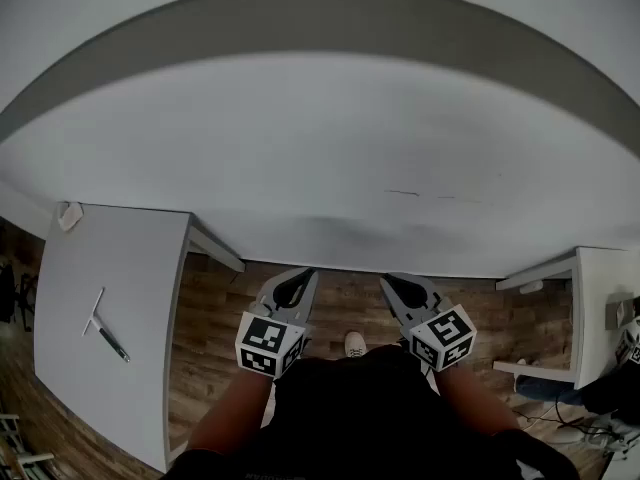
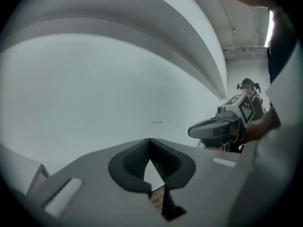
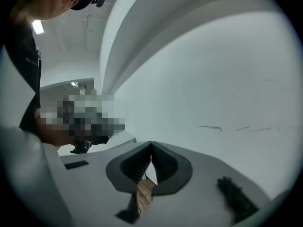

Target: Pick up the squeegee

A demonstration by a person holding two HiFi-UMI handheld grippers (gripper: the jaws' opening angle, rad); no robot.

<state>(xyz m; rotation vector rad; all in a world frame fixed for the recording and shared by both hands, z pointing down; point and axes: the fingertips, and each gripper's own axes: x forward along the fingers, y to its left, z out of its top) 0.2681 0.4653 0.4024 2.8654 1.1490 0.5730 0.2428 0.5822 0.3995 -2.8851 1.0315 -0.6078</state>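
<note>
Left gripper (image 2: 150, 142): we found its jaws closed tip to tip with nothing between them. It was held low in front of the body and aimed slightly downward at the wall.
Right gripper (image 3: 151, 144): we found its jaws pressed together in the same way and empty. It sat just beside the left gripper at about the same height.
Marker cubes: we logged one on the left gripper (image 1: 268, 345) and one on the right gripper (image 1: 444, 337), each at the rear of its tool, nearest the person.
Squeegee (image 1: 101, 326): we noted it lying flat, well off to the left of the left gripper and apart from both tools. Its pale crossbar and dark handle formed a T.
Left-hand table (image 1: 130, 258): we recorded a white top carrying the squeegee, standing to the left of the left gripper with a strip of floor between them.
Small pale object (image 1: 69, 215): we saw it at the far corner of that table, beyond the squeegee. We could not tell what it was.
Wall (image 1: 320, 148): we recorded a plain white surface straight ahead of both sets of jaws, with a grey band higher up.
Scratch (image 1: 403, 193): we noted a thin dark mark on the wall, ahead of and above the right gripper.
Wooden floor (image 1: 215, 318): we saw brown boards below both grippers.
Shoe (image 1: 354, 344): we saw one pale toe on the floor between the two grippers.
Right-hand table (image 1: 600, 298): we noted another white top well to the right of the right gripper.
</note>
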